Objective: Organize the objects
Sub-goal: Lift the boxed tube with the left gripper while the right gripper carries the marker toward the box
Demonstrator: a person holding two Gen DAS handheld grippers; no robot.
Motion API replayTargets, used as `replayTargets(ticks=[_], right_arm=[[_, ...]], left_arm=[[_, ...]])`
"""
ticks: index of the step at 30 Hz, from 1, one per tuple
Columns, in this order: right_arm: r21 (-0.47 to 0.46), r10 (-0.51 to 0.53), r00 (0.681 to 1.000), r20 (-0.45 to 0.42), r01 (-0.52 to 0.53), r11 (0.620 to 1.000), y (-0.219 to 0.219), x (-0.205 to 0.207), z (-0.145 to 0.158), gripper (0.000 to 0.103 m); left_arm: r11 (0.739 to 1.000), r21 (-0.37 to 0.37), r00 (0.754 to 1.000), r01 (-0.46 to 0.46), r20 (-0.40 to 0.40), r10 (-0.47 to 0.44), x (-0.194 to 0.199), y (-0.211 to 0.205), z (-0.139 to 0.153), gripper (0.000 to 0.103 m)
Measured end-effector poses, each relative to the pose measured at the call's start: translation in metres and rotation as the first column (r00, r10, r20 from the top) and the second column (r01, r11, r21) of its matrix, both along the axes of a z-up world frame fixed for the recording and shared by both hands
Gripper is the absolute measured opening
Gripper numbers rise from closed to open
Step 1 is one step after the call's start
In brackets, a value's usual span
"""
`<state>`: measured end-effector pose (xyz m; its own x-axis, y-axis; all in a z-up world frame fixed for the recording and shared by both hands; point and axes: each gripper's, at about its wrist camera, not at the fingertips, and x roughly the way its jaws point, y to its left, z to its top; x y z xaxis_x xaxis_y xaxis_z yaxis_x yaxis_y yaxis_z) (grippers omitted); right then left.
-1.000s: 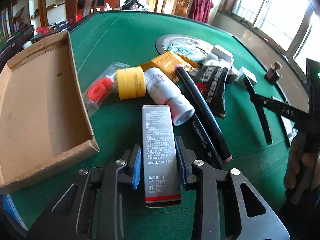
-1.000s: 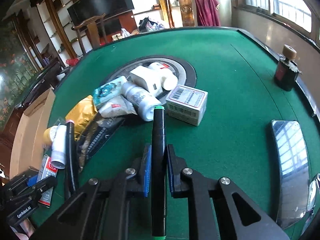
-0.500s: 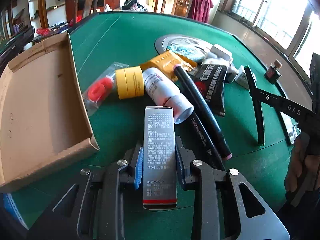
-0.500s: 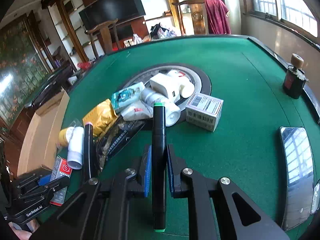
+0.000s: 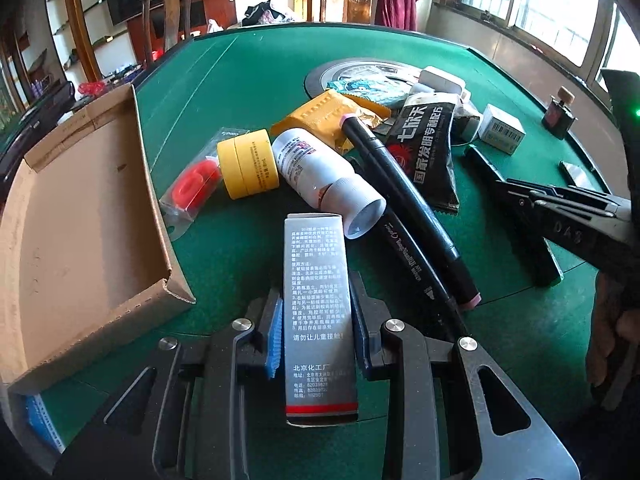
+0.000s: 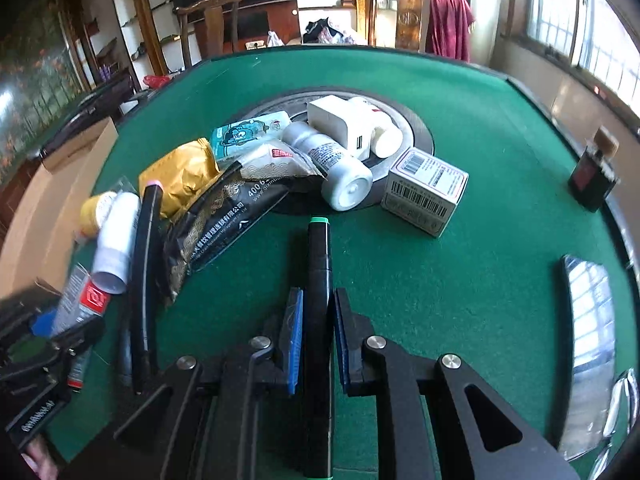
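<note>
My left gripper point(image 5: 316, 322) is shut on a tall silver glue box point(image 5: 318, 312) and holds it over the green table, right of an open cardboard box point(image 5: 80, 224). My right gripper point(image 6: 317, 338) is shut on a black marker with a green cap point(image 6: 318, 280); it also shows in the left wrist view point(image 5: 520, 200). A pile lies ahead: yellow tape roll point(image 5: 248, 164), white bottle point(image 5: 324, 176), black marker with pink ends point(image 5: 408, 204), black sachet point(image 5: 428, 152), yellow packet point(image 5: 324, 116).
Further back lie a white charger point(image 6: 340, 124), a second white bottle point(image 6: 332, 168), a small barcode box point(image 6: 426, 190) and a teal packet point(image 6: 244, 132) by the round centre plate point(image 6: 416, 124). A dark small bottle point(image 6: 592, 172) and a phone point(image 6: 588, 296) lie right.
The right gripper with its marker has moved left and nearer the pile. The left gripper has lifted slightly with the glue box still held.
</note>
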<state>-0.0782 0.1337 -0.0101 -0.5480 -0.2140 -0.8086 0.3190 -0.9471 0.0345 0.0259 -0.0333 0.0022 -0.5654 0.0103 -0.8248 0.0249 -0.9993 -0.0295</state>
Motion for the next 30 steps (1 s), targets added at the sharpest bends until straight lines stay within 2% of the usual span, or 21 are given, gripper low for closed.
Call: replayTargets(ticks=[2, 7, 16, 25, 30], right_arm=[[0.025, -0.011, 1.000, -0.010, 0.011, 1.000, 0.000, 0.004, -0.001, 0.013], [-0.013, -0.024, 0.998, -0.057, 0.023, 1.000, 0.005, 0.010, 0.010, 0.013], [-0.137, -0.002, 0.996, -0.086, -0.010, 0.990, 0.012, 0.011, 0.022, 0.013], [-0.196, -0.003, 0.998, -0.059, -0.008, 0.980, 0.010, 0.009, 0.021, 0.013], [-0.245, 0.014, 0.998, -0.055, -0.027, 0.969, -0.006, 0.019, 0.033, 0.013]], left_arm=[[0.999, 0.032, 1.000, 0.004, -0.009, -0.004, 0.002, -0.004, 0.001, 0.027], [0.996, 0.089, 0.998, 0.017, -0.061, -0.011, 0.010, -0.009, 0.010, 0.027], [0.991, 0.132, 0.992, 0.008, -0.124, 0.008, 0.019, -0.019, 0.032, 0.027], [0.984, 0.175, 0.988, -0.027, -0.142, 0.052, 0.027, -0.044, 0.038, 0.027], [0.978, 0.200, 0.983, -0.052, -0.163, 0.086, 0.035, -0.066, 0.045, 0.027]])
